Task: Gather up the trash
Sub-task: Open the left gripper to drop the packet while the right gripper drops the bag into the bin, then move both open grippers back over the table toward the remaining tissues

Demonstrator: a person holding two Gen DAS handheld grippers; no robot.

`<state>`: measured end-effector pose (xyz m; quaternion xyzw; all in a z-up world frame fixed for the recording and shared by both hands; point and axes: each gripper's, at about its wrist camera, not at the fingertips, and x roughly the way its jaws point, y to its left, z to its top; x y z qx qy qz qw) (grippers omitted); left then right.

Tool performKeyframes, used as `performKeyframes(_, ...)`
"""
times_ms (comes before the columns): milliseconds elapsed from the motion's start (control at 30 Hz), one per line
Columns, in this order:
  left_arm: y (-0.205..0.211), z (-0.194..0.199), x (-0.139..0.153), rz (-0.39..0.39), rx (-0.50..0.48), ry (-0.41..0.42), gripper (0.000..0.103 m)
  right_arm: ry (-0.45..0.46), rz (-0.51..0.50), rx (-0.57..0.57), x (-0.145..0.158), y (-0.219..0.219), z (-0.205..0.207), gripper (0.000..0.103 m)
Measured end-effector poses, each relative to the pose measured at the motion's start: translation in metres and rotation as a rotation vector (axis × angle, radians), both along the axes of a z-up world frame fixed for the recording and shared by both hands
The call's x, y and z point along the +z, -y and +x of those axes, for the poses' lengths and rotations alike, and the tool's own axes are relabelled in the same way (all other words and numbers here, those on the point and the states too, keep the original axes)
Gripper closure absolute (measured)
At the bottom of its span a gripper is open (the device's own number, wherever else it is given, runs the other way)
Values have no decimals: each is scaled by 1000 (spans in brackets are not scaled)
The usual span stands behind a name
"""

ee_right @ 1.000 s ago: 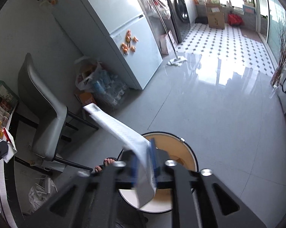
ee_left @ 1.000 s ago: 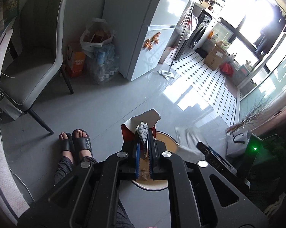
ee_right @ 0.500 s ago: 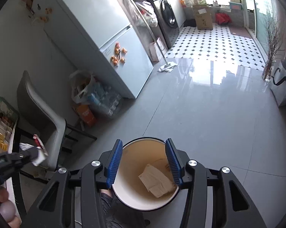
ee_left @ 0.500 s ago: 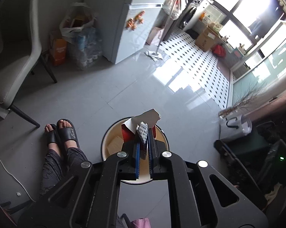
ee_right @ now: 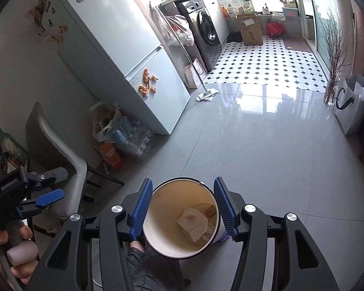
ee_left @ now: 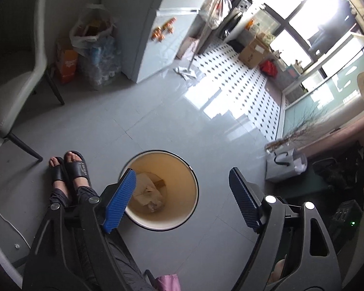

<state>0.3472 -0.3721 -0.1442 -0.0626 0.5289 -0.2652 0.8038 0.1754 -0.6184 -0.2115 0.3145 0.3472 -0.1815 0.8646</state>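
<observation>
A round white trash bin (ee_left: pixel 194 194) with a tan inside stands on the grey floor below both grippers; it also shows in the right wrist view (ee_right: pixel 157 242). Crumpled paper and wrappers (ee_left: pixel 149 194) lie at its bottom, seen too in the right wrist view (ee_right: pixel 194 223). My left gripper (ee_left: pixel 182 198) is open and empty above the bin. My right gripper (ee_right: pixel 183 208) is open and empty, its jaws wide on either side of the bin's mouth. The left gripper also shows at the left of the right wrist view (ee_right: pixel 48 197).
A grey chair (ee_right: pixel 58 150) stands left of the bin. The person's sandalled feet (ee_left: pixel 68 169) are next to the bin. A fridge (ee_right: pixel 123 53), bagged bottles (ee_right: pixel 126 135), a mop (ee_right: pixel 203 94), a white bag (ee_right: pixel 351 104) and a vase of twigs (ee_right: pixel 332 92) stand around the floor.
My left gripper opened and dropped its red and white wrapper into the bin. My right gripper let go of its paper earlier and stays open over the bin.
</observation>
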Motion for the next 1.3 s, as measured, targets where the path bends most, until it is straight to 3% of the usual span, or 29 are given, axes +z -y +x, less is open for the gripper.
performKeyframes(100, -31, -12, 22, -14, 43, 61, 17, 26, -12, 39, 14, -18, 2, 45)
performKeyframes(300, -101, -36, 57, -11, 113, 161, 10, 92, -50, 103, 49, -68, 7, 21)
performKeyframes(467, -180, -58, 89, -6, 248, 261, 6, 159, -102, 174, 80, -123, 16, 7)
performKeyframes(800, -299, -105, 121, 6, 408, 403, 6, 256, -156, 291, 131, -228, 10, 7)
performKeyframes(933, -343, -124, 125, 42, 473, 450, 6, 277, -191, 353, 144, -271, 8, 7)
performKeyframes(1300, -457, -186, 120, 48, 726, 526, 6, 338, -305, 575, 173, -383, 0, 7)
